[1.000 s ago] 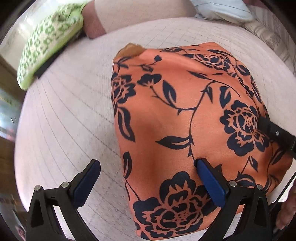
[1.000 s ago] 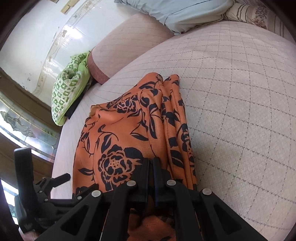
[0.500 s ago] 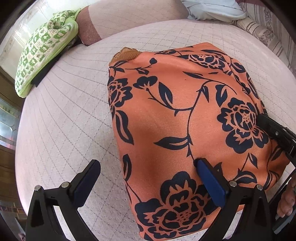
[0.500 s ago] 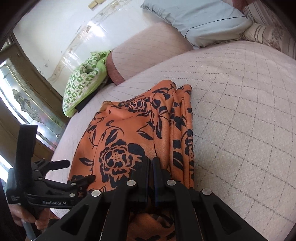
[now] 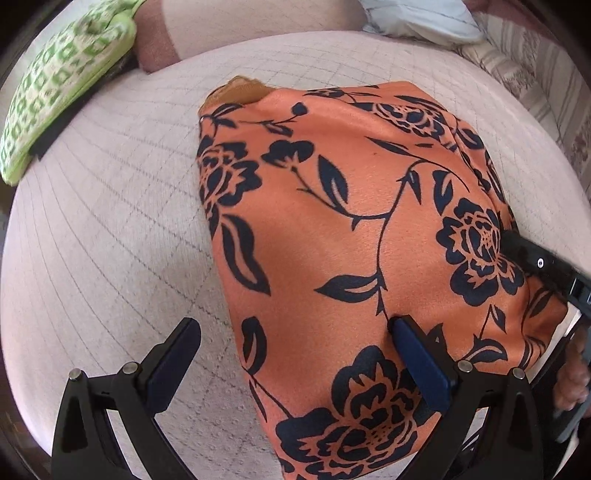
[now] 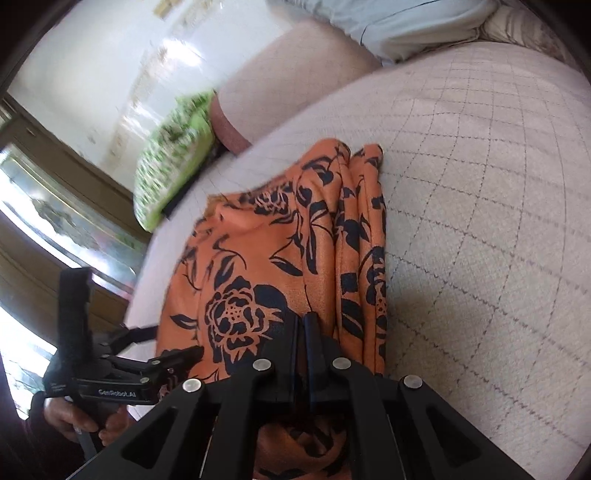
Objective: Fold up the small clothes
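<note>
An orange garment with a dark floral print [image 5: 332,229] lies on the quilted bed; it also shows in the right wrist view [image 6: 295,251], with its right side bunched in folds. My left gripper [image 5: 295,354] is open, its right finger [image 5: 417,354] resting on the cloth and its left finger [image 5: 173,354] over the bare bedcover. My right gripper [image 6: 303,328] is shut on the garment's near edge. It also shows at the right of the left wrist view [image 5: 532,258]. The left gripper shows at lower left of the right wrist view [image 6: 147,365].
A pale quilted bedcover [image 5: 110,240] lies under everything. A green patterned pillow [image 5: 55,85] and a pinkish bolster [image 5: 166,40] lie at the far left. A light blue pillow [image 6: 399,26] lies at the far side. A window and wooden frame [image 6: 55,221] stand left.
The garment's near edge, held in my right gripper, has shifted slightly. The right wrist view has swung and blurred. My left gripper stays open in much the same place.
</note>
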{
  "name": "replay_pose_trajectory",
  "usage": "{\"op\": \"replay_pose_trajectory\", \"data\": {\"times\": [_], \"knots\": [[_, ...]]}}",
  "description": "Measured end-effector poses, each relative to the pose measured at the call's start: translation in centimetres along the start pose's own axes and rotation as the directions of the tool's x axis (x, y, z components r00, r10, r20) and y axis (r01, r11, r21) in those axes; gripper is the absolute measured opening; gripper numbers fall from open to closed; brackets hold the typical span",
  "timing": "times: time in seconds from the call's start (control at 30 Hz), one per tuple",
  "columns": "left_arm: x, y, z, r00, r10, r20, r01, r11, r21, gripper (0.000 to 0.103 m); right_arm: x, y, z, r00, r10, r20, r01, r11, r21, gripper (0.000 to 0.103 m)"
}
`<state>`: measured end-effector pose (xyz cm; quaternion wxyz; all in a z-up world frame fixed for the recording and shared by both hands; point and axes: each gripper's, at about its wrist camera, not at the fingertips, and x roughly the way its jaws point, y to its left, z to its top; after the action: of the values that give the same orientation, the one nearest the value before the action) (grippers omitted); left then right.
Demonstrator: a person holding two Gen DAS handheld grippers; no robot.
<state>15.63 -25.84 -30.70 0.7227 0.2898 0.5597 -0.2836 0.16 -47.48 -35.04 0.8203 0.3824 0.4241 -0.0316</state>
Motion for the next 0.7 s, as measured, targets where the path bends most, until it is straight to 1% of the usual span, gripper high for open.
{"op": "replay_pose_trajectory", "data": {"times": [0.03,0.1,0.17,0.23,0.3,0.33,0.37,0.4,0.43,0.47,0.5,0.53,0.63,0.7], "knots": [[0.0,-0.2,0.2,1.000,0.009,-0.004,-0.009,1.000,0.007,0.103,0.1,0.7,0.2,0.999,-0.038,-0.016,0.038,0.999,-0.040,0.006],[0.2,-0.8,0.7,0.999,0.033,-0.002,-0.033,0.999,0.029,0.103,0.1,1.5,0.2,0.996,-0.082,-0.021,0.081,0.994,-0.074,0.006],[0.0,-1.4,0.6,0.998,0.064,0.028,-0.066,0.995,0.075,0.103,0.2,2.0,-0.1,0.993,-0.115,0.002,0.114,0.990,-0.085,0.006],[-0.1,-2.0,0.4,0.994,0.088,0.061,-0.095,0.989,0.113,0.103,0.2,2.4,-0.8,0.990,-0.136,0.046,0.140,0.986,-0.093,0.006],[-0.8,-1.5,0.0,0.995,0.083,0.062,-0.087,0.993,0.075,0.103,-0.1,2.4,-1.4,0.986,-0.151,0.076,0.156,0.986,-0.060,0.006],[-1.5,-0.8,-0.4,0.997,0.058,0.050,-0.060,0.997,0.043,0.103,-0.2,2.4,-1.5,0.984,-0.158,0.077,0.160,0.987,-0.023,0.006],[-2.3,-0.4,-0.8,0.998,0.043,0.055,-0.045,0.999,0.027,0.103,-0.3,2.4,-1.4,0.983,-0.167,0.071,0.166,0.986,0.012,0.006],[-3.5,0.2,-1.3,0.996,0.036,0.084,-0.038,0.999,0.015,0.103,-0.2,2.6,-1.3,0.982,-0.179,0.064,0.177,0.984,0.024,0.006],[-5.1,0.9,-2.0,0.989,0.043,0.142,-0.044,0.999,0.005,0.103,0.0,2.8,-1.1,0.979,-0.196,0.056,0.195,0.981,0.015,0.006],[-6.7,1.6,-2.8,0.978,0.056,0.203,-0.056,0.998,-0.008,0.103,0.0,3.0,-0.9,0.976,-0.213,0.051,0.214,0.977,-0.009,0.006],[-8.1,2.4,-3.7,0.968,0.064,0.242,-0.059,0.998,-0.025,0.103,0.0,3.3,-1.0,0.972,-0.228,0.050,0.230,0.973,-0.027,0.006],[-8.8,3.1,-4.3,0.966,0.061,0.250,-0.053,0.998,-0.040,0.103,0.0,3.3,-1.0,0.970,-0.236,0.048,0.238,0.971,-0.024,0.006],[-10.1,4.8,-6.1,0.971,0.040,0.234,-0.018,0.995,-0.096,0.103,0.0,3.1,-0.8,0.971,-0.239,0.028,0.238,0.971,0.016,0.006],[-9.9,5.6,-7.6,0.979,0.054,0.198,-0.028,0.991,-0.133,0.103,-0.1,3.0,-0.8,0.971,-0.238,0.016,0.238,0.971,0.034,0.006]]}}
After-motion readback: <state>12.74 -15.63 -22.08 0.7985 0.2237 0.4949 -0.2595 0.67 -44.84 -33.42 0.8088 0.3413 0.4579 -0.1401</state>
